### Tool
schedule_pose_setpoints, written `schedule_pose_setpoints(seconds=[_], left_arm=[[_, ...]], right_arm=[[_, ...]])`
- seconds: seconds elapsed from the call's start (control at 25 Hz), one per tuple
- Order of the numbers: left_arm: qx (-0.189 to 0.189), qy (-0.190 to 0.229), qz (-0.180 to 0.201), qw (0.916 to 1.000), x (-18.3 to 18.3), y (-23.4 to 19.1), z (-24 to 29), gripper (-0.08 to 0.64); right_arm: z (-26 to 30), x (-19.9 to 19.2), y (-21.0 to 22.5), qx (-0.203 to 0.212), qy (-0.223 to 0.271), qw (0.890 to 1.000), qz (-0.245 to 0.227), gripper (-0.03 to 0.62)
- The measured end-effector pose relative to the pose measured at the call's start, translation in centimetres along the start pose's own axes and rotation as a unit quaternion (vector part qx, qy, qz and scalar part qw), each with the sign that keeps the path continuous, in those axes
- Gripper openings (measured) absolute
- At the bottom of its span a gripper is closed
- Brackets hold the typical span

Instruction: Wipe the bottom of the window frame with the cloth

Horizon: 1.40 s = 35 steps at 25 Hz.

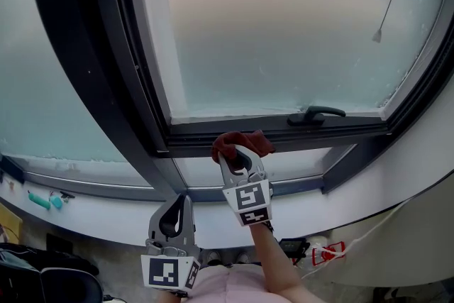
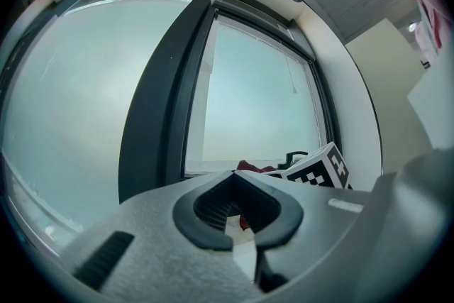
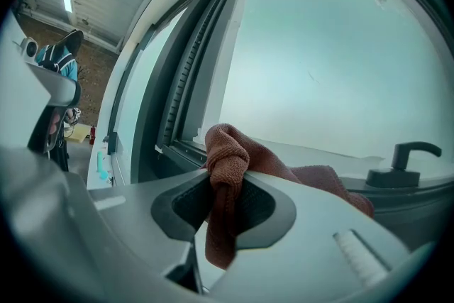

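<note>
Right gripper (image 1: 234, 152), jaws clamped on a bunched red cloth (image 1: 248, 142), holds it against the window frame (image 1: 340, 130) bottom rail, at 9 o'clock from the handle (image 1: 316, 114), apparently to wipe. Left gripper (image 1: 183, 201), jaws together and empty, waits at 7 o'clock.

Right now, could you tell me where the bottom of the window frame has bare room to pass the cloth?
The bottom rail is bare from the cloth left to the corner and right to the handle, which crowds that end.
</note>
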State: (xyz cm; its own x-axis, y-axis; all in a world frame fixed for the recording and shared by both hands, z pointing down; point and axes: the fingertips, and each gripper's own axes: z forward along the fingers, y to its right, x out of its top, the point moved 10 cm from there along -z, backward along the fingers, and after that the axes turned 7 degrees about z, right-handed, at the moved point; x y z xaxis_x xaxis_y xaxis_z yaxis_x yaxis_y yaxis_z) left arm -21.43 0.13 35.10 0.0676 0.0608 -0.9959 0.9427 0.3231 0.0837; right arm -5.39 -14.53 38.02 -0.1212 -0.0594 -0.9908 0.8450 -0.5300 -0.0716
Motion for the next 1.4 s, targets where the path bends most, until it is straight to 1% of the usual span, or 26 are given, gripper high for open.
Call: schedule_pose_setpoints(seconds=[0.36, 0.68, 0.84, 1.0, 1.4], left_arm=[[-0.021, 0.002, -0.002, 0.9998, 0.1, 2.7, 1.8, 0.003], [-0.031, 0.002, -0.003, 0.9995, 0.2, 4.8, 3.1, 0.003], [-0.036, 0.002, -0.004, 0.9994, 0.2, 5.6, 3.6, 0.003], [-0.042, 0.002, -0.003, 0.9991, 0.3, 6.4, 3.9, 0.003], [-0.047, 0.002, 0.003, 0.9989, 0.4, 7.6, 4.0, 0.002]], right_arm=[[-2.0, -0.5, 3.6, -0.021, 0.0, 1.0, 0.011, 0.083], [-3.6, -1.0, 6.4, -0.035, 0.001, 0.999, 0.021, 0.084], [-4.3, -1.0, 7.5, -0.043, 0.002, 0.998, 0.036, 0.084], [-5.1, -1.4, 8.9, -0.056, 0.001, 0.998, 0.031, 0.084], [-7.1, -1.9, 12.2, -0.094, 0.005, 0.994, 0.053, 0.084]])
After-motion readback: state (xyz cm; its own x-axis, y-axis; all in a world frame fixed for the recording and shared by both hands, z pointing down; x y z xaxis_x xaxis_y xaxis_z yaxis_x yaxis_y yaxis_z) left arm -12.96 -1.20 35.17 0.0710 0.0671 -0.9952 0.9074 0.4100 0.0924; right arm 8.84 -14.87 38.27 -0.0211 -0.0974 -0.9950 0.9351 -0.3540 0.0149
